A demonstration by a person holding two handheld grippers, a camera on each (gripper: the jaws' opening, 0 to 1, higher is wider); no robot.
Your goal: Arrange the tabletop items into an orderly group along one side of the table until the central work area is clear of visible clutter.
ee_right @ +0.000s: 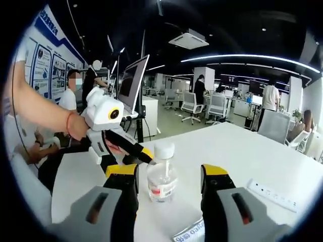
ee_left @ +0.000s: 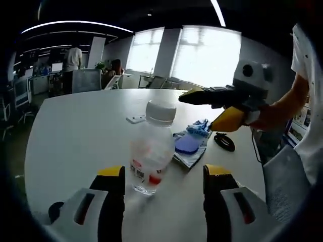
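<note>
My left gripper (ee_left: 164,184) and right gripper (ee_right: 169,184): jaws apart, empty. Bottle (ee_left: 151,151) at 12 o'clock: light, slippery, crushable; I grip mid-body, gently.

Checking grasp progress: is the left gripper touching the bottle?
Apart. In the left gripper view the bottle stands between the left gripper's open jaws, with bare table visible on both sides.

Clear bottle (ee_left: 151,151), white cap (ee_left: 160,112), red-white label (ee_right: 162,191).
</note>
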